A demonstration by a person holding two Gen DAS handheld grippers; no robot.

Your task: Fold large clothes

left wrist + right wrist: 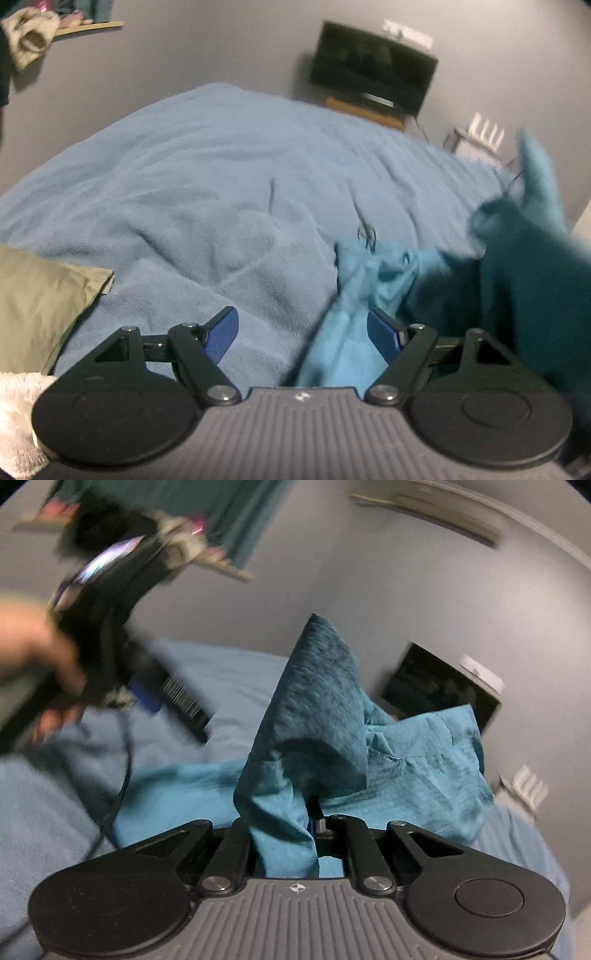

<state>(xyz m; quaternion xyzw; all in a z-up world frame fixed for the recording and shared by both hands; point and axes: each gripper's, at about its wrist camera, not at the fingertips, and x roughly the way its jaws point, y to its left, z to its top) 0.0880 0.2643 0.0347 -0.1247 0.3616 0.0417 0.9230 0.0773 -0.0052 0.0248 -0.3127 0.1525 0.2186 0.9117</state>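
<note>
Fingers (314,812) pinch teal garment (325,716), peak pointing up

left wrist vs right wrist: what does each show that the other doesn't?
Left wrist only: its own open left gripper, a tan pillow, white fuzzy fabric.
Right wrist only: the right gripper shut on the teal garment, a hand holding the other gripper, a wall AC unit.
Both: garment, blue blanket, TV, grey wall.
</note>
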